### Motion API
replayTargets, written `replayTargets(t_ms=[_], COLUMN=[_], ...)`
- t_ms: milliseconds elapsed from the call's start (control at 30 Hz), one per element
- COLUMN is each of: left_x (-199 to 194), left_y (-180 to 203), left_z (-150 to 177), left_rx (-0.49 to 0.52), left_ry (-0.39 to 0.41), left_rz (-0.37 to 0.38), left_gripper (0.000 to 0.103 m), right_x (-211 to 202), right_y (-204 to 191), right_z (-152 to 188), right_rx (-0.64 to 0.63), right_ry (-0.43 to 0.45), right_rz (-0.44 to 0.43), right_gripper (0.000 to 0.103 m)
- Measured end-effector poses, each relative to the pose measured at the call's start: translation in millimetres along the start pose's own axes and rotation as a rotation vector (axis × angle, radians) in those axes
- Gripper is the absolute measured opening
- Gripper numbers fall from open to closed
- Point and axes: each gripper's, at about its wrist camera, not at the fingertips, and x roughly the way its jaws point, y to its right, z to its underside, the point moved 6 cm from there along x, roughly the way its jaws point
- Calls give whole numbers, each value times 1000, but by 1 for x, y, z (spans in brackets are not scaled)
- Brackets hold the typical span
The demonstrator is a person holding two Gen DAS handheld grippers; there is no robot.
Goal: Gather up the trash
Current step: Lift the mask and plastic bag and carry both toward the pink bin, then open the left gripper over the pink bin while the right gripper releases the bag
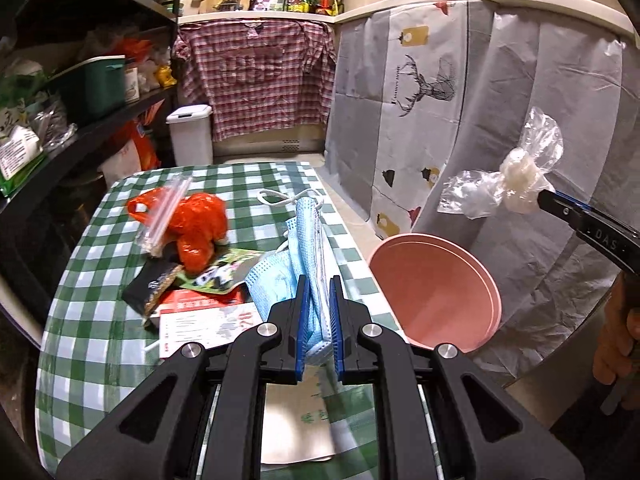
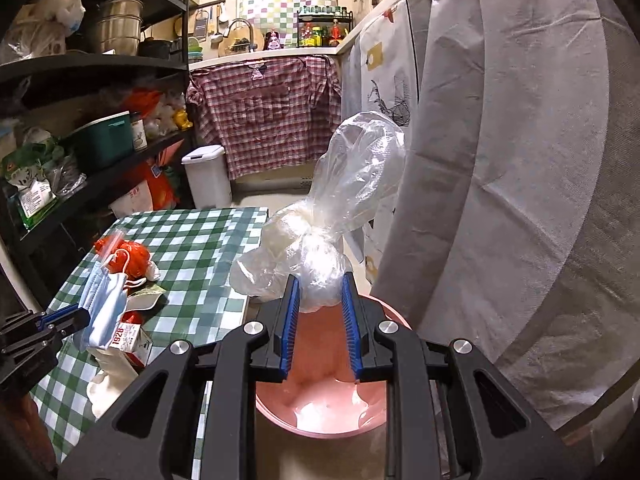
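My left gripper (image 1: 319,284) is shut on blue face masks (image 1: 306,240) and holds them above the green checked table (image 1: 100,320); they also show in the right wrist view (image 2: 104,312). My right gripper (image 2: 320,284) is shut on a clear knotted plastic bag (image 2: 340,216) and holds it above the pink bin (image 2: 320,412). The bag (image 1: 516,180) and the pink bin (image 1: 436,292) also show in the left wrist view, right of the table. An orange bag (image 1: 200,228), a clear sleeve (image 1: 164,212) and wrappers (image 1: 216,276) lie on the table.
A red and white carton (image 1: 196,320) and a dark packet (image 1: 150,284) lie on the table. A grey cloth-covered counter (image 1: 480,120) stands to the right. Dark shelves (image 1: 60,120) stand at the left. A white lidded bin (image 1: 190,136) stands beyond the table.
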Motion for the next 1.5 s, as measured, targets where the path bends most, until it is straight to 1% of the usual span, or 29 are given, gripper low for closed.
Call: replayTargets(t_ms=[200, 300, 533, 733, 1033, 1333, 1433, 1467, 1500], left_x=[7, 12, 27, 41, 78, 97, 103, 107, 112], left_y=[19, 30, 50, 68, 92, 99, 101, 102, 101], left_z=[-2, -5, -8, -19, -21, -21, -21, -21, -19], left_rx=[16, 18, 52, 71, 113, 96, 95, 95, 94], left_ry=[-2, -4, -24, -29, -60, -86, -103, -117, -141], left_rz=[25, 54, 118, 166, 192, 211, 224, 226, 228], left_gripper=[10, 10, 10, 10, 10, 10, 12, 16, 24], right_x=[9, 15, 22, 25, 37, 52, 59, 61, 63], right_y=[17, 28, 40, 43, 42, 44, 43, 43, 44], right_z=[5, 8, 14, 14, 18, 21, 23, 26, 27], right_rx=[39, 71, 77, 76, 49, 45, 40, 38, 35], right_ry=[-31, -58, -86, -93, -118, -156, -182, -195, -200], right_rz=[29, 28, 41, 45, 68, 85, 87, 87, 96], right_gripper=[22, 22, 22, 23, 23, 23, 28, 38, 47])
